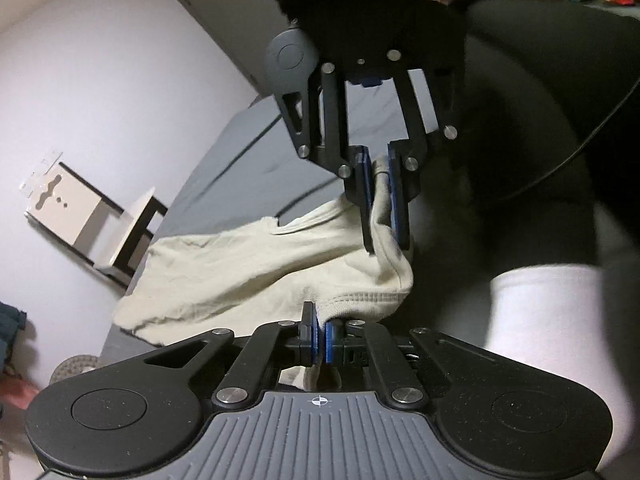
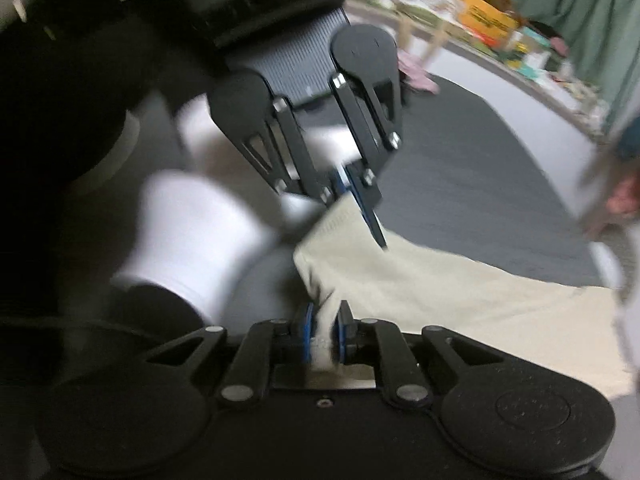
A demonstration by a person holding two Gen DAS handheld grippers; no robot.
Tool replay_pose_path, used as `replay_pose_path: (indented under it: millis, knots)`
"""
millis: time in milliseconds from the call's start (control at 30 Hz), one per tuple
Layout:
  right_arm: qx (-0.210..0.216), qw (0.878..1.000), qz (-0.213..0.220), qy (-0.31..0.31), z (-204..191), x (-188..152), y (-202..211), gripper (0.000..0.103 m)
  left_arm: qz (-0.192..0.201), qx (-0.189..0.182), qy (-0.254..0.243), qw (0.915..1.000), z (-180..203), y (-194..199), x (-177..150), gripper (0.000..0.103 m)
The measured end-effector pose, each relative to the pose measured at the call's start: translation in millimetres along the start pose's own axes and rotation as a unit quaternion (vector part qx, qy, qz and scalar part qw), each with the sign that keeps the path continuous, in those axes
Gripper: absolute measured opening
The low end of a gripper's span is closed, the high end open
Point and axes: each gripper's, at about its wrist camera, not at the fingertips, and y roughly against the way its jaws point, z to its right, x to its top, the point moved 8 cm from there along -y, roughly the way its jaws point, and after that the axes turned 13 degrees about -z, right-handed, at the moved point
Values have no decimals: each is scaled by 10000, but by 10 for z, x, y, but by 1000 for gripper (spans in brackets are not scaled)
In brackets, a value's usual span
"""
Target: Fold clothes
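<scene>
A: Left wrist view first: pale wall (image 1: 120, 60) at upper left, a small shelf unit (image 1: 80, 208) at left edge, grey bed (image 1: 248, 152) running through the middle.

B: And the cream garment (image 1: 248, 272)?

A: Draped across centre frame, partly lifted off the bed. Left claw (image 1: 319, 340) at bottom centre, pinched nearly closed on a hemmed edge. Right claw (image 1: 380, 200) just above centre, clamped on a bunched corner. Likely held at two points to keep the edge taut and carry it over as one fold.

B: Right wrist view?

A: Blurred. Cluttered shelf (image 2: 500, 28) along upper right, dark grey bed (image 2: 480, 168) through the middle. Garment (image 2: 460, 296) spread from centre toward lower right. Right claw (image 2: 324, 340) at bottom centre, closed on a wad of fabric; left claw (image 2: 360, 208) above centre, tips gripping the cloth's upper corner.

B: Stage of folding?

A: Hard to say; mid-carry by the look, fold count not visible.
</scene>
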Motion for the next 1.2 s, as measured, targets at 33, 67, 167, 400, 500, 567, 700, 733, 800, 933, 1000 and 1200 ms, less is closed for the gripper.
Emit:
replay_pose_path:
  millis: [33,67,167,400,500,567,700,733,800,933,1000,1200]
  knots:
    - [14,9999,124,17,-6,32,61,12,12,-73,15,10000,12,50,1,3]
    - [-40,9999,152,29,7,42,93,12,-26,7,-18,10000,-12,52,-10,3]
    - [-481,9986,-213,19,128,-29,52,12,-198,-84,175,9996,-81,-53,-32,3]
    - [298,9965,-515,-588,148,-298,-65,64,-439,-165,-47,9989,114,-296,-58,4]
    - [418,9898,79,-1358,393,-400,144,64,-496,-119,74,9987,220,-176,-106,4]
    - [-97,9774,490,-2054,710,-539,292,68,-535,-89,154,9984,291,-95,-139,4]
    - [-623,9004,556,-4270,1383,-1079,208,47,-586,-75,407,9974,393,68,-200,9]
    - [-422,8735,635,-4808,1492,-1216,155,39,-580,-108,540,9968,388,110,-211,12]
    - [4,8192,801,-5679,1675,-1447,59,39,-534,-70,705,9961,391,199,-211,12]
    - [297,8185,819,-5678,1696,-1432,-69,38,-265,-13,955,9951,398,357,-128,12]
    - [388,8153,695,-5736,1715,-1416,-173,33,-108,15,1035,9946,424,400,-43,12]
    - [404,7999,534,-5964,1647,-1463,-260,3,130,194,908,9956,432,200,184,12]
